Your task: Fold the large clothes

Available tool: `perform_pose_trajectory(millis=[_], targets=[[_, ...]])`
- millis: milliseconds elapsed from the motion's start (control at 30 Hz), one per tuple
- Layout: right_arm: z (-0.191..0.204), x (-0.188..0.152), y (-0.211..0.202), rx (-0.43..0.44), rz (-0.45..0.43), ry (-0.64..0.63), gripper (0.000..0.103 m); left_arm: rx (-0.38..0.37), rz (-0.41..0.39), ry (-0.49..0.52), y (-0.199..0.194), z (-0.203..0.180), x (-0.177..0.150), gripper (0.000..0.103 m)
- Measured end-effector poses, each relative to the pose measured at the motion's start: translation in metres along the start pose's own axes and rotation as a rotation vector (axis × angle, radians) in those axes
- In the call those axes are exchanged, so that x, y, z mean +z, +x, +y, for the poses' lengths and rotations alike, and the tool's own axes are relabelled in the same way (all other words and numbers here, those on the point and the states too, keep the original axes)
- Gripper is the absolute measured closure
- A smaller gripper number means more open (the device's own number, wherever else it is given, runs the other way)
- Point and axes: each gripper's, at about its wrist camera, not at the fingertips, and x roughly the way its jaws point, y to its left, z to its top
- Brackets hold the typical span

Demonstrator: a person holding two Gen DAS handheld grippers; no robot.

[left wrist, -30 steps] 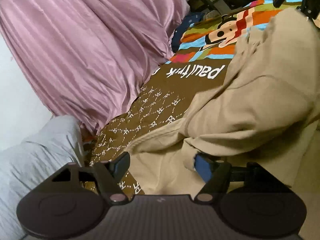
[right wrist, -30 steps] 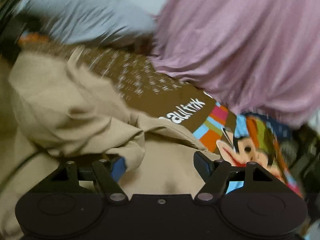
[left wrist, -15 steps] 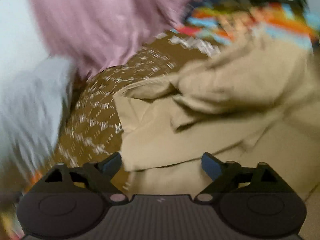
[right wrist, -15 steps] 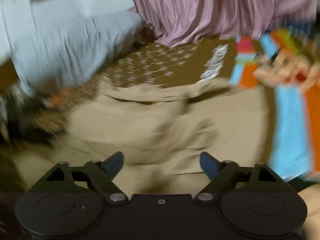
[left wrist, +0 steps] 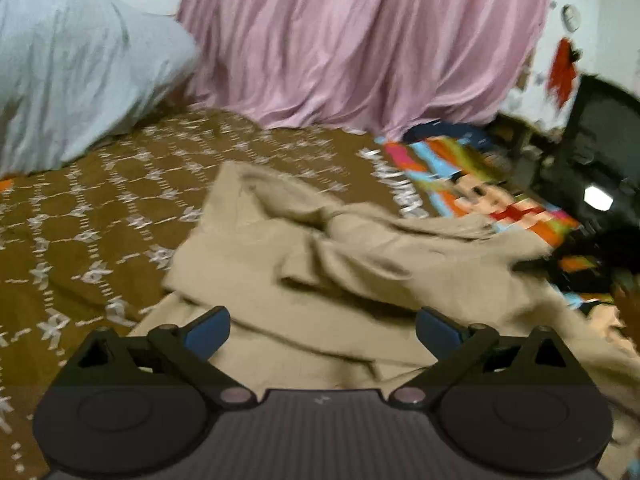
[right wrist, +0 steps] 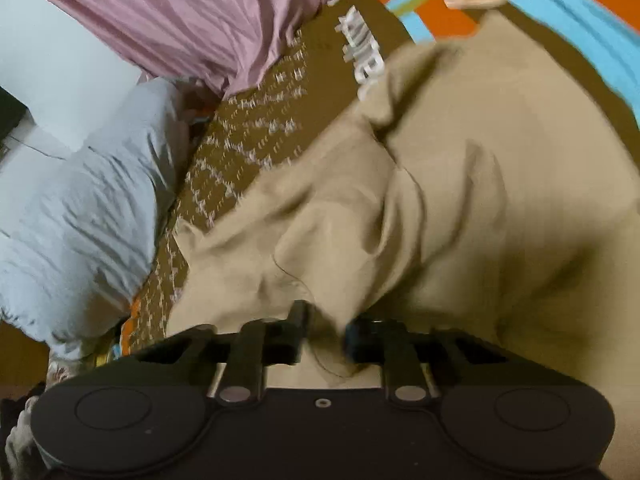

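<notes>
Beige garment (left wrist: 360, 264) crumpled, long axis unclear

A large, rumpled beige cloth garment (left wrist: 340, 264) lies in loose folds ahead of the spread left jaws; one fold (right wrist: 324, 320) sits pinched between the right jaws.

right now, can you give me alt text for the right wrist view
The right gripper has its jaws closed on a fold of a crumpled tan garment lying on a brown patterned bedspread. A pink curtain and a pale blue pillow lie beyond.
</notes>
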Motion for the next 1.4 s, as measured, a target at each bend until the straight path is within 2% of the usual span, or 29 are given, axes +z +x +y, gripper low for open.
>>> perform_pose_trajectory(millis=[67, 133, 233, 367, 467, 533, 600, 667, 700, 767, 867, 900, 933, 1033, 1067, 1133, 1233, 1267, 1300, 1367, 1400], targets=[[0.022, 0.017, -0.007, 0.026, -0.034, -0.003, 0.093, -0.055, -0.003, 0.023, 0.003, -0.004, 0.0, 0.007], [0.047, 0.044, -0.017, 0.099, -0.075, 0.043, 0.094, -0.113, 0.0, 0.055, 0.005, -0.011, -0.001, 0.012], [0.083, 0.082, -0.026, 0.182, -0.128, 0.048, 0.094, -0.183, 0.006, 0.082, 0.016, -0.019, 0.002, 0.022], [0.107, 0.115, -0.031, 0.232, -0.167, -0.002, 0.094, -0.248, -0.032, 0.115, 0.043, -0.03, 0.023, 0.033], [0.106, 0.121, -0.029, 0.246, -0.164, -0.013, 0.095, -0.281, -0.073, 0.112, 0.066, -0.039, 0.046, 0.035], [0.1, 0.122, -0.026, 0.253, -0.15, -0.002, 0.095, -0.28, -0.039, 0.148, 0.095, -0.046, 0.058, 0.04], [0.094, 0.121, -0.026, 0.264, -0.149, -0.001, 0.095, -0.256, 0.03, 0.232, 0.125, -0.054, 0.061, 0.053], [0.087, 0.124, -0.025, 0.272, -0.151, -0.003, 0.095, -0.198, 0.088, 0.335, 0.154, -0.064, 0.057, 0.066], [0.084, 0.125, -0.028, 0.276, -0.152, -0.005, 0.095, -0.172, 0.088, 0.371, 0.162, -0.066, 0.056, 0.072], [0.077, 0.126, -0.03, 0.274, -0.145, -0.016, 0.095, -0.07, 0.083, 0.456, 0.177, -0.075, 0.057, 0.079], [0.061, 0.122, -0.034, 0.278, -0.147, -0.032, 0.095, 0.081, 0.016, 0.646, 0.188, -0.088, 0.05, 0.078], [0.055, 0.12, -0.035, 0.28, -0.153, -0.035, 0.095, 0.118, 0.002, 0.694, 0.188, -0.091, 0.046, 0.07], [0.048, 0.118, -0.036, 0.281, -0.158, -0.038, 0.095, 0.12, 0.001, 0.716, 0.184, -0.091, 0.043, 0.066], [0.025, 0.107, -0.035, 0.292, -0.161, -0.042, 0.095, 0.013, 0.036, 0.728, 0.16, -0.083, 0.032, 0.058], [0.019, 0.103, -0.035, 0.297, -0.155, -0.048, 0.095, -0.012, 0.058, 0.715, 0.15, -0.078, 0.028, 0.054], [0.005, 0.091, -0.035, 0.307, -0.134, -0.052, 0.095, -0.066, 0.118, 0.672, 0.131, -0.067, 0.018, 0.053], [-0.014, 0.07, -0.035, 0.323, -0.081, -0.049, 0.094, -0.031, 0.154, 0.614, 0.102, -0.051, 0.004, 0.052], [-0.019, 0.063, -0.035, 0.315, -0.059, -0.057, 0.09, -0.032, 0.161, 0.577, 0.092, -0.046, 0.002, 0.051], [-0.024, 0.055, -0.036, 0.298, -0.035, -0.066, 0.087, -0.034, 0.164, 0.517, 0.08, -0.039, 0.001, 0.048], [-0.037, 0.039, -0.04, 0.246, 0.015, -0.088, 0.074, -0.052, 0.152, 0.371, 0.059, -0.02, 0.004, 0.04], [-0.045, 0.031, -0.043, 0.222, 0.037, -0.098, 0.073, -0.059, 0.143, 0.291, 0.049, -0.007, 0.007, 0.035]])
